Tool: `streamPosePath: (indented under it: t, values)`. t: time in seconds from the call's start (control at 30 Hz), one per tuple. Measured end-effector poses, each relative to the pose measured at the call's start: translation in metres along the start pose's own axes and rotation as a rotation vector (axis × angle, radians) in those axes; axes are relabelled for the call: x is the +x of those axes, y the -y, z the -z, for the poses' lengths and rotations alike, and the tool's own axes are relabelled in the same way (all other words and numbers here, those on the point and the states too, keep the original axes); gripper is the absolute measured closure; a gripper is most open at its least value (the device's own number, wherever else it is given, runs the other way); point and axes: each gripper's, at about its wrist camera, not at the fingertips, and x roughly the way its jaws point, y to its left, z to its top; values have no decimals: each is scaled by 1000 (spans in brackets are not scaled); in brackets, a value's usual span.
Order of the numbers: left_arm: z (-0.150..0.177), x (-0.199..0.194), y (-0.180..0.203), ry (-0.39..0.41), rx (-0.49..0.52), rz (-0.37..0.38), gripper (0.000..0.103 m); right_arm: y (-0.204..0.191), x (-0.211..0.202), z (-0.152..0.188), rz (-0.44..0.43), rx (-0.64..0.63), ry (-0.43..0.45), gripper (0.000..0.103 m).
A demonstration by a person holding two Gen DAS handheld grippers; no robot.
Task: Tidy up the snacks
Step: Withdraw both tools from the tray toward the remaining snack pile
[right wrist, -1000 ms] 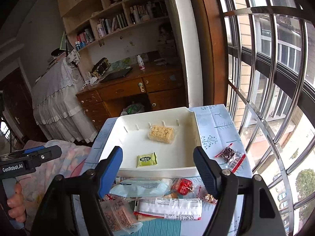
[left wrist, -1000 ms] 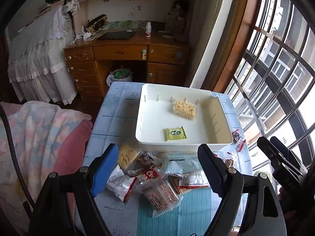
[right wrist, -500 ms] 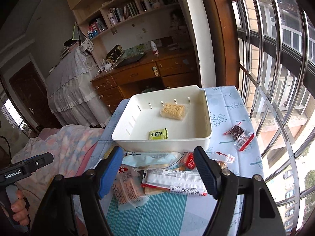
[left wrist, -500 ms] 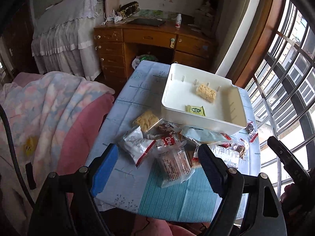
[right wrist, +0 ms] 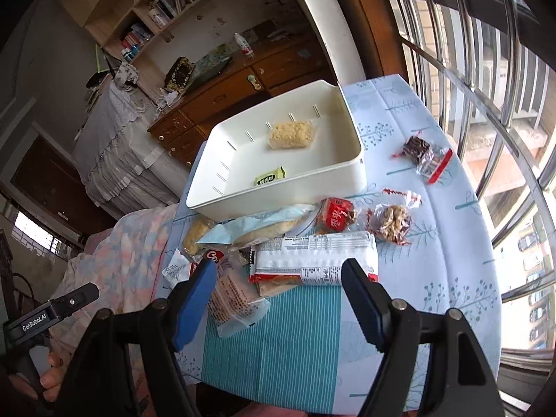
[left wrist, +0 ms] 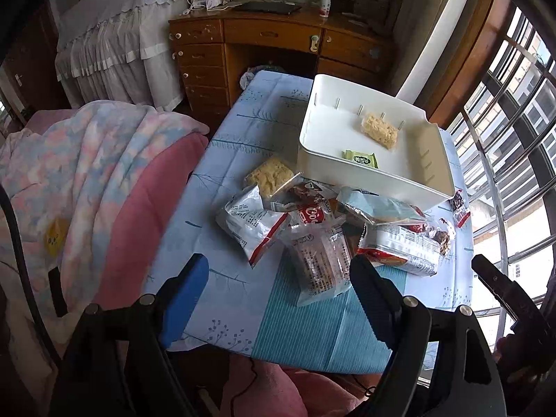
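Two grippers above a worktop (left wrist: 243, 128) under a pale blue cloth, both spread wide with nothing between the jaws: left gripper (left wrist: 278, 288) over the near end of the snack pile, right gripper (right wrist: 278, 288) over the same pile from the window side. White tray (left wrist: 378, 180) at the far end of the worktop, holding two things only: one yellow noodle block (left wrist: 380, 130) near its far wall and one small green packet (left wrist: 359, 159) near its near wall. All other snacks outside the tray, heaped just in front of it. Left view only: a second loose noodle block (left wrist: 269, 175) at the tray's left corner, plainly seen, a white bag with a red edge (left wrist: 252, 224) beside it, and a pink and pastel blanket (left wrist: 87, 173) left of the worktop. Right view only, clearly: three small packets toward the window, namely one dark sweet with a red strip (right wrist: 425, 154) lying apart, one red square packet (right wrist: 337, 213) and one clear packet of brown bits (right wrist: 391, 222) just beside it. In both views: one long pale blue packet (right wrist: 257, 227) against the tray's near wall, one long white wrapper with red ends (right wrist: 312, 260) and one clear bag of biscuits (left wrist: 321, 260) on the striped teal mat (right wrist: 274, 333). Wooden desk (left wrist: 271, 38) beyond the worktop; barred window (right wrist: 486, 69) on the right.
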Motion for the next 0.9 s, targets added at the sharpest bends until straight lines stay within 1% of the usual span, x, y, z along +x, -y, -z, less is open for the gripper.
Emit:
streamPosePath:
  t: [0.2,0.4,0.5,0.67,0.9]
  values:
    - [-12,18,-12,-26,41,12,21,10,13,9,34,94,-43,28]
    - [-28,41,-33,-80,103,57,21,5,24,19,67,203,-73,28]
    - [-38,52,-44,-103,154,64,21,-1,29,26,77,263,-68,28]
    - [-54,72,-57,-149,247,102,21,-10,39,41,104,379,-69,28]
    - [-68,101,-55,-211,444,136,21,-27,62,65,131,541,-79,28]
